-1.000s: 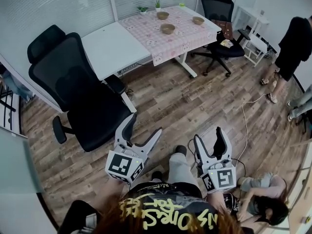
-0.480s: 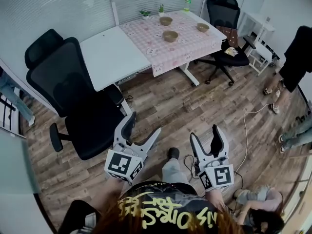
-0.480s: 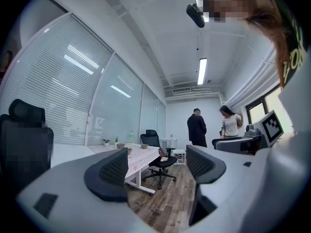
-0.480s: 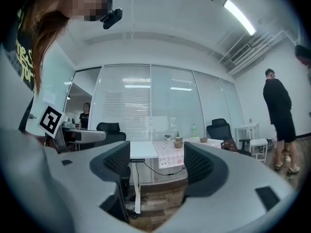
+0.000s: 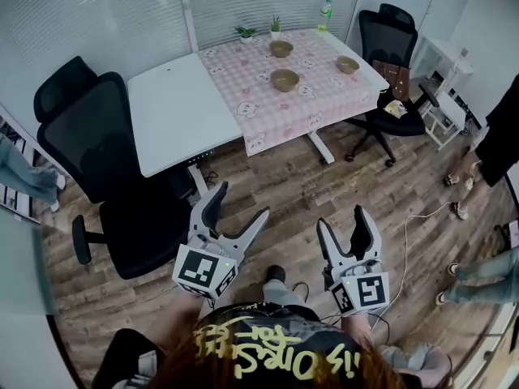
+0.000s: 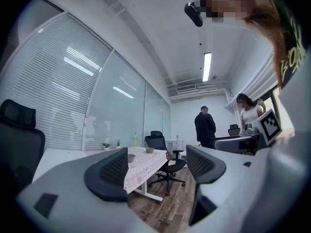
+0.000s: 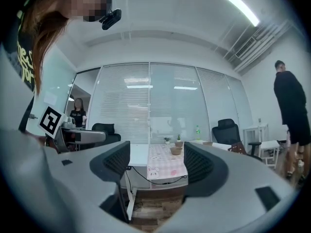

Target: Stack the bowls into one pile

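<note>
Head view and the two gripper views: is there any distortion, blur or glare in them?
Head view: strong wide-angle bending, the floor curves at the edges, light is even. Left gripper view: dark round border, ceiling lamp glares, near jaws look soft. Right gripper view: same dark border, light strip bright at the upper right.

We wear a black shirt (image 5: 268, 355) with yellow lettering, and our hair (image 5: 182, 361) is reddish-brown. Our left gripper (image 5: 240, 203) and right gripper (image 5: 342, 220) are pale grey with black mesh-textured pads (image 6: 115, 169). Each carries a white cube (image 5: 204, 272) printed with black square markers.
</note>
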Demonstrator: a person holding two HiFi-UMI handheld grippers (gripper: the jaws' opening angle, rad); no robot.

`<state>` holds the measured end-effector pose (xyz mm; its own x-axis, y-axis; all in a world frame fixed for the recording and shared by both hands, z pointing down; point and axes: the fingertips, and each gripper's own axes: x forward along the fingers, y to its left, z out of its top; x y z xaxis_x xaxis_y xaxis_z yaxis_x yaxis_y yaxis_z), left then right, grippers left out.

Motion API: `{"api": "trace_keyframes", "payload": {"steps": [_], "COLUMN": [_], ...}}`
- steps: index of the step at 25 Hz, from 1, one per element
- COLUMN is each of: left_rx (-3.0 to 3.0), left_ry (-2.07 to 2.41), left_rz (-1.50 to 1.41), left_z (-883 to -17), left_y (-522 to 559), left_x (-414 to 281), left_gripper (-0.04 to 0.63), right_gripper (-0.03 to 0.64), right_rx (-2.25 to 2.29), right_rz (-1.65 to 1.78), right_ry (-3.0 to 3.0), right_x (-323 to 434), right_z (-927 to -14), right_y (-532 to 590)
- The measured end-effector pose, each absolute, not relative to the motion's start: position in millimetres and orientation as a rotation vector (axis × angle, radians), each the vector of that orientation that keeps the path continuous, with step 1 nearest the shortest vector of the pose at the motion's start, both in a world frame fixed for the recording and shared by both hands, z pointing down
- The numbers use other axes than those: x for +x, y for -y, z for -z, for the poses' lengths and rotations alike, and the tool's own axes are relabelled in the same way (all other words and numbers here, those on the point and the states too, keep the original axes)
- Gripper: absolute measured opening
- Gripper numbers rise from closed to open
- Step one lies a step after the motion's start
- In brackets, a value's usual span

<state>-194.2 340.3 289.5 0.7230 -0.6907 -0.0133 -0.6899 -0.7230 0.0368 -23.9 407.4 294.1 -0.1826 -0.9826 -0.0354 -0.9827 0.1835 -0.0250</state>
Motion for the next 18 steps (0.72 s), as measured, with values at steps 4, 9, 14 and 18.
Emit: {"api": "trace_keyframes", "payload": {"steps": [4,9,14,18], "left_rx": [2.892,2.914,2.880,2.868], "left_ry": [1.195,1.250,1.278,1.266], "left_rz": [0.043,-0.004,-0.005,-0.042], "left_z": [-286.2,-287.3,-289.7,-300.6], "left_y": [-307.8,-275.6,-252.8,-244.7], "left_x": [-169.2,-142.4,-127.8,-121.5], "left_gripper": [0.374,0.374,0.374,0.374], "right_gripper": [0.327,0.327,0.327,0.327], "right_rx": [-1.946,-1.905,-1.871,-1.845], "right_rz": [-0.006,0.016,0.053,0.080], "right_ry": [-2.405,-2.419,-2.440,-2.440], "right_x": [3.7,31.3,45.6,45.9], "right_z": [-292.4,-297.7,-305.6,-308.7], "right_y": [-369.8,-332.5,-305.3,-297.9]}}
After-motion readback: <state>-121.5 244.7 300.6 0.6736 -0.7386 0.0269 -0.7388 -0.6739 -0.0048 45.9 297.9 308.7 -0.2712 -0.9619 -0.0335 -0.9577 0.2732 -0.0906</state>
